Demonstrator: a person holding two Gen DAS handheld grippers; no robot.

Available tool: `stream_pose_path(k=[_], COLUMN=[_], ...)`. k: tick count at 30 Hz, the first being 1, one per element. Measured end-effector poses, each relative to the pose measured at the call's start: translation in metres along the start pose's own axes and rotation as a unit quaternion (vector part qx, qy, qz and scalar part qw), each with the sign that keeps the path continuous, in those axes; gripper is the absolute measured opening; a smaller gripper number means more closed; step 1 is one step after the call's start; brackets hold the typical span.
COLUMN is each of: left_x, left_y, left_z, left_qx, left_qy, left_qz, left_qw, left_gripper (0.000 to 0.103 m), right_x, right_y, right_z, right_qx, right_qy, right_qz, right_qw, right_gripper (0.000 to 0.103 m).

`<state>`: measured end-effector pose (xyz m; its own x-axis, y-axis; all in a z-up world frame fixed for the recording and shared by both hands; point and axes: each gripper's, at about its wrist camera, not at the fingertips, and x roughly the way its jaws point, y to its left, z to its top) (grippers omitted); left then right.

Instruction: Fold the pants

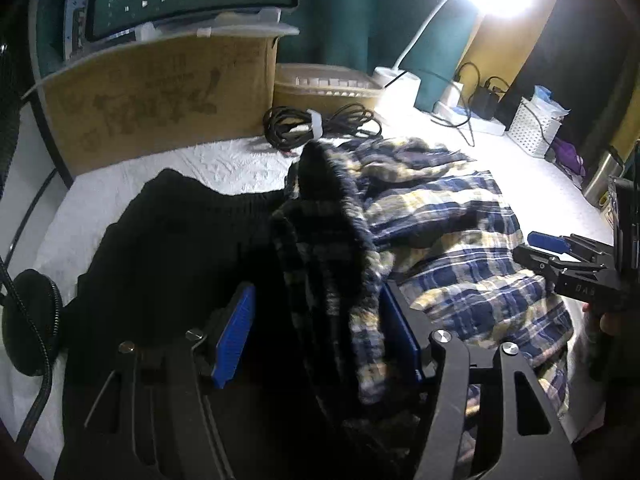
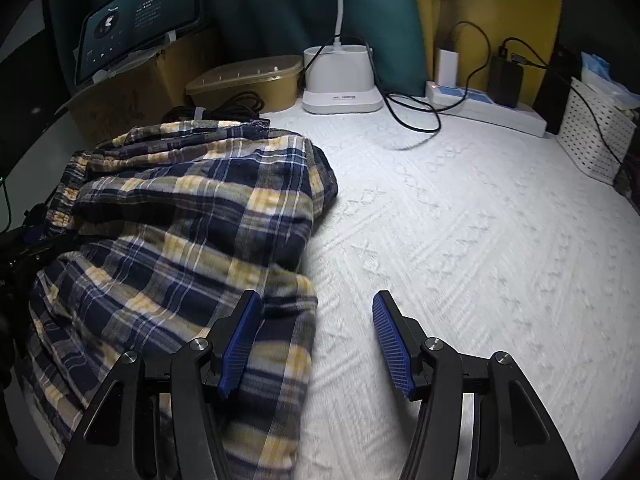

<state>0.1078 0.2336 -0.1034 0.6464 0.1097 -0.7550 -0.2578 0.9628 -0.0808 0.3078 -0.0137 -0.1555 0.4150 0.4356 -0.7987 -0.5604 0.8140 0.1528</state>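
The pants (image 2: 180, 208) lie left of the right gripper (image 2: 316, 340), which hangs spread and empty at their edge; the left gripper (image 1: 320, 332) pinches a raised fold.

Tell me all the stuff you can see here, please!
Plaid pants: one, navy and yellow, bunched on the left of the table.
Black garment: one, beside the pants.
Table cover: one, white, textured.
Cardboard box: one, brown, at the back left.
Screen: one, dark green, on the box.
Cable bundle: one, black, coiled.
Plastic tub: one, tan, lidded.
Lamp base: one, white.
Power strip: one, white, with chargers.
Basket: one, white, perforated, far right.
Left tongs: blue pads, pants cloth between them.
Right tongs: blue pads, open at the pants' edge.
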Motion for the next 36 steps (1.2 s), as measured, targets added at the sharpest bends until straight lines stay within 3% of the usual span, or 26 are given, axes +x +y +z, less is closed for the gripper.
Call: stream_pose_path(k=[6,13,25,36], left_x=[-0.016,-0.019,-0.033,-0.073], left_y=[-0.016,-0.034,-0.038,-0.047], left_z=[-0.011,-0.024,-0.025,-0.046], left_qx=[0.025,0.054,0.102,0.092], left_qy=[-0.015,-0.006,-0.014,-0.052], left_qz=[-0.029,-0.062,-0.076,-0.07], left_qw=[0.9991,0.9966,0.9918,0.9919], left_gripper=[0.064,0.064,0.064,0.064], right_x=[-0.011,-0.024,-0.044,-0.071], right_y=[0.005,0.01,0.012,0.021], right_z=[-0.018,-0.034,-0.056,-0.075], right_qx=[0.007,0.022,0.055,0.037], right_qy=[0.0,-0.001,-0.003,-0.016], right_qz=[-0.008,-0.026,-0.056,-0.055], right_qw=[1.0,0.999,0.997,0.998], right_gripper=[0.059,0.059,0.059,0.059])
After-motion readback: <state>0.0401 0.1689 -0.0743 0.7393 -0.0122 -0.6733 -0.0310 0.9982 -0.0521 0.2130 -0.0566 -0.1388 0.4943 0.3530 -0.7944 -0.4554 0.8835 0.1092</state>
